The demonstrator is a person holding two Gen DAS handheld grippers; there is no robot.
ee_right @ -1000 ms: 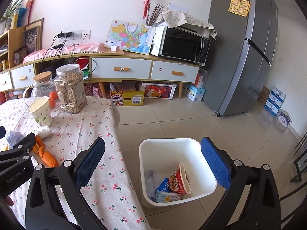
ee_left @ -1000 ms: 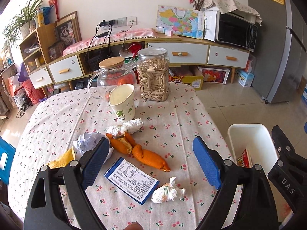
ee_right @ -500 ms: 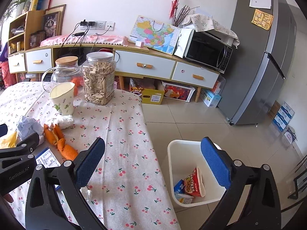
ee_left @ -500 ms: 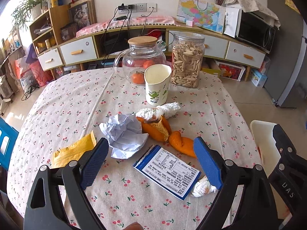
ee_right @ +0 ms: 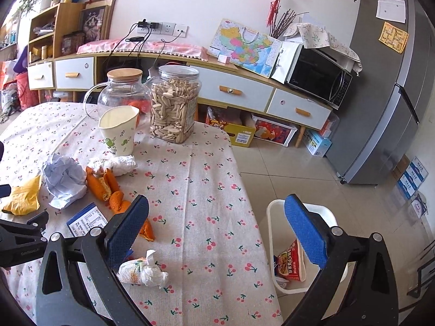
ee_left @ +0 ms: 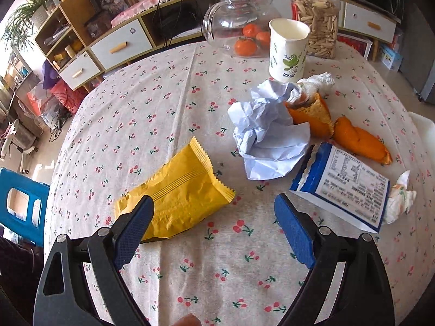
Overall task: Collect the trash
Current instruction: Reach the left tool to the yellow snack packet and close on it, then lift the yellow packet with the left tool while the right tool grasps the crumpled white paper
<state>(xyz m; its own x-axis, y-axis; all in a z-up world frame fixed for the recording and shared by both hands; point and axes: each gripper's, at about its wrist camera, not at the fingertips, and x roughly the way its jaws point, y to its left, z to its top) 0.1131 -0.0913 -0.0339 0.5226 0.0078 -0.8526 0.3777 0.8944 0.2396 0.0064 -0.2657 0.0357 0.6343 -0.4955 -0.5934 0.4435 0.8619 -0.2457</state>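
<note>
Over the table (ee_left: 152, 87), my left claw (ee_left: 212, 217) gapes wide, empty, beside the yellow wrapper (ee_left: 176, 193). Right claw (ee_right: 217, 225) likewise wide, empty, near the white bin (ee_right: 272, 217).

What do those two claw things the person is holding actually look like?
Both the left gripper and the right gripper have glossy black plastic frames with silver screws. Each finger carries a flat blue textured pad. The left one's side bears small white lettering. No cables or sleeves show.
</note>
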